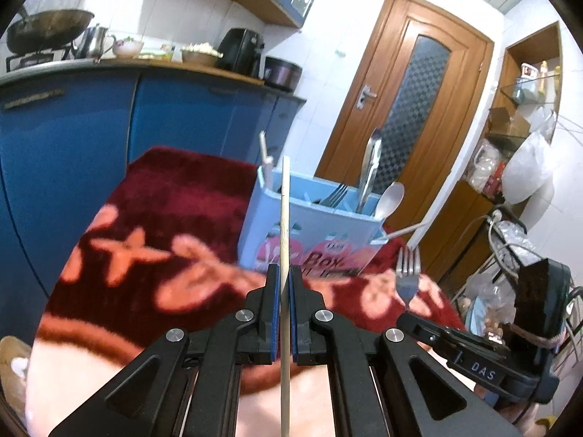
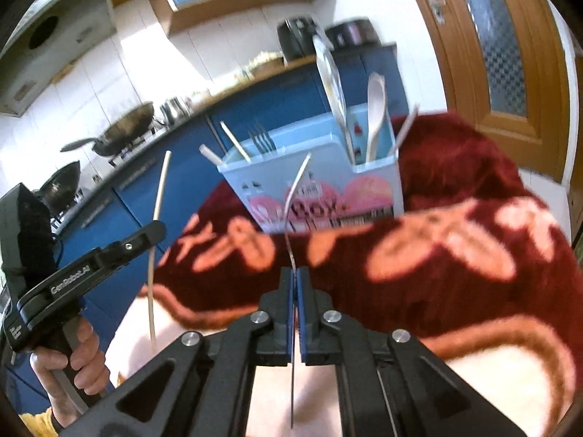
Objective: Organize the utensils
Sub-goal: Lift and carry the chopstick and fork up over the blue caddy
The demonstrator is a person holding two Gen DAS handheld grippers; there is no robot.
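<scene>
Left gripper (image 1: 284,273) pinches a wooden chopstick (image 1: 284,218) upright, just in front of the blue utensil box (image 1: 291,229) on the red blanket (image 1: 164,218); right gripper (image 2: 295,276) clamps a fork (image 1: 408,273) near the box's right corner

A pale wooden chopstick (image 1: 285,218) stands upright, clamped mid-length, before the light-blue utensil box (image 1: 309,233) — which holds forks, spoons and chopsticks on the red floral blanket. A steel fork (image 1: 408,273) is raised beside it — tines up.
</scene>
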